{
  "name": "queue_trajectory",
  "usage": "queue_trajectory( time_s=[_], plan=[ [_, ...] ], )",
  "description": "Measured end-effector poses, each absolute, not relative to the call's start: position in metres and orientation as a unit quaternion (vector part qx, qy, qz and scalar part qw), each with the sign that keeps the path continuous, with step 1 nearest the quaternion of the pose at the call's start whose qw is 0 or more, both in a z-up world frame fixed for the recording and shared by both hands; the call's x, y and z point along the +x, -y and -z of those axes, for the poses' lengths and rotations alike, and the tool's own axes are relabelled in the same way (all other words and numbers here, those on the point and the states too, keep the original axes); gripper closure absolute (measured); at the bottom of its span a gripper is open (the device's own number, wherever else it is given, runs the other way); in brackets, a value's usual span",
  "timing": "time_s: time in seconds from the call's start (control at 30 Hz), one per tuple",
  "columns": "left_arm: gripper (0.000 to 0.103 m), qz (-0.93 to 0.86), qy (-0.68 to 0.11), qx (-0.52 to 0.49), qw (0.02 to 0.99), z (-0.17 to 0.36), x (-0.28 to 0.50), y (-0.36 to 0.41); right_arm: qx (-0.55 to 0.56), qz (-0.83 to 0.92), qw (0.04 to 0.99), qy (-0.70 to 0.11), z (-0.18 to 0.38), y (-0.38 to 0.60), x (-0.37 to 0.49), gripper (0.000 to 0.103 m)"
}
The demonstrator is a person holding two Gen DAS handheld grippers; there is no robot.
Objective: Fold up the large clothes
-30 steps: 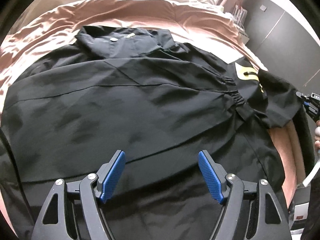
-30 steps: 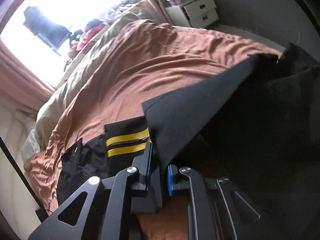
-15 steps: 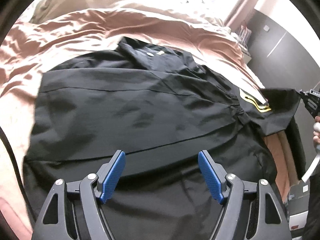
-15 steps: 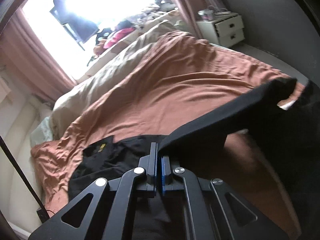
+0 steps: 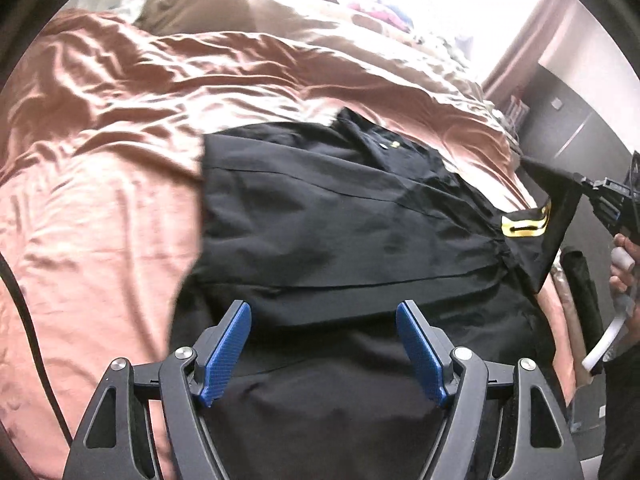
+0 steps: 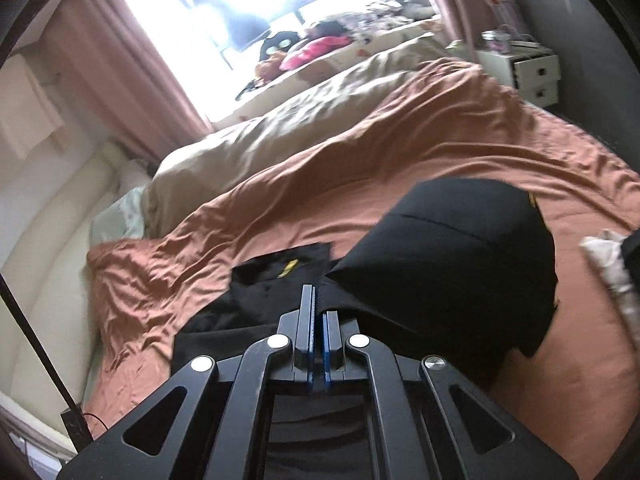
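Observation:
A large black shirt [image 5: 340, 232] lies spread on the rust-coloured bed sheet [image 5: 100, 200], collar toward the far side. My left gripper [image 5: 324, 344] hovers over the shirt's lower half, open, with nothing between its blue pads. The shirt's sleeve [image 5: 536, 232], marked with yellow stripes, is lifted off the bed at the right. My right gripper [image 5: 588, 184] is shut on that sleeve's edge. In the right wrist view the right gripper [image 6: 319, 304] has its pads together, and the sleeve [image 6: 460, 248] billows up from them above the shirt body [image 6: 256, 304].
A beige duvet [image 6: 300, 120] is bunched at the far side of the bed below a bright window. A white nightstand [image 6: 532, 72] stands at the far right corner. A person's hand [image 5: 624, 256] holds the right gripper. A black cable [image 5: 28, 320] runs down the left.
The right gripper has carried the pinched sleeve up and inward over the shirt. The left gripper has shifted sideways, so more bare sheet shows at its left; its jaws stay equally wide.

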State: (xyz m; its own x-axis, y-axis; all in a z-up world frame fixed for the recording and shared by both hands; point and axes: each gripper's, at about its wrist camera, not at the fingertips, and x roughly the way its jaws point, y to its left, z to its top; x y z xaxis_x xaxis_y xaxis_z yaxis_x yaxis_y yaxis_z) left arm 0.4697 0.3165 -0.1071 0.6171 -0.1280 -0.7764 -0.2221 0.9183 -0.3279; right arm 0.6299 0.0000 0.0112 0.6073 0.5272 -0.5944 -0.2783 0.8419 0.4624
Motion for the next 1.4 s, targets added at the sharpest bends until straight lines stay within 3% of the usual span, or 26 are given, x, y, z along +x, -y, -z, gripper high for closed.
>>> queue_trajectory(
  time_s=[0.23,0.47,0.63,0.67,0.7,0.77,1.17,1.4],
  plan=[
    [0.027,-0.052,-0.429,-0.217,0.875,0.107,0.436,-0.359,0.139,-0.276,0.861,-0.403,0.018,-0.077,0.639,0.103],
    [0.027,-0.072,-0.432,-0.224,0.87,0.112,0.406,-0.385,0.083,-0.265,0.839,-0.468,0.081,-0.143,0.643,0.103],
    [0.027,-0.086,-0.441,-0.217,0.866,0.116,0.392,-0.391,0.099,-0.256,0.804,-0.527,0.129,-0.142,0.656,0.093],
    [0.027,-0.087,-0.441,-0.218,0.866,0.116,0.391,-0.391,0.115,-0.261,0.795,-0.536,0.136,-0.135,0.659,0.077],
    [0.027,-0.086,-0.441,-0.218,0.866,0.115,0.39,-0.391,0.126,-0.267,0.787,-0.541,0.141,-0.128,0.661,0.052],
    [0.027,-0.085,-0.44,-0.218,0.867,0.113,0.391,-0.388,0.133,-0.273,0.786,-0.538,0.144,-0.115,0.66,0.022],
    [0.027,-0.03,-0.45,-0.161,0.878,0.095,0.462,-0.299,0.149,-0.247,0.826,-0.484,0.117,0.038,0.639,0.021],
    [0.027,0.01,-0.463,-0.106,0.88,0.087,0.522,-0.223,0.222,-0.191,0.809,-0.51,0.143,0.122,0.681,0.021]
  ],
)
